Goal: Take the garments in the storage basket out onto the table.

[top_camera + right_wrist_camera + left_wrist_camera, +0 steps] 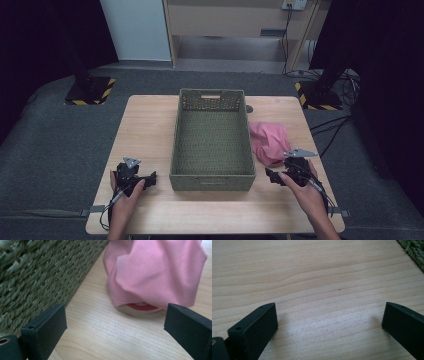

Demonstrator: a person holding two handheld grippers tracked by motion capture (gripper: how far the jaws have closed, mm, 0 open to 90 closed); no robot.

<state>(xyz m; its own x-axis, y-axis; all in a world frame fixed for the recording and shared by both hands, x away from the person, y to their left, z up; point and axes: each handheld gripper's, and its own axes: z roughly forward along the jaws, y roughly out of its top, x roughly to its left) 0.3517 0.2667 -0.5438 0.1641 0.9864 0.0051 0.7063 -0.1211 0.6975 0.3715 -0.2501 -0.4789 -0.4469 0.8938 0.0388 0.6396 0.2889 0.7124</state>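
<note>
Two grippers rest on a wooden table on either side of a green woven basket, which stands in the middle of the tabletop with its long sides running away from the person. In the high view, the left gripper lies just off the basket's near left corner, held in the left hand, and it points toward the basket. The right gripper lies just off the basket's near right corner, held in the right hand, and it too points toward the basket. A crumpled pink cloth sits on the table against the basket's right side, just beyond the right gripper. In the left gripper view, the left gripper has its jaws spread wide apart over bare wood, holding nothing, and a corner of the basket shows at the top right. In the right gripper view, the right gripper also has its jaws spread wide with nothing between them; the basket wall fills the left side, and the pink cloth lies ahead beside that wall, with a red edge peeking out from under its lower fold.
</note>
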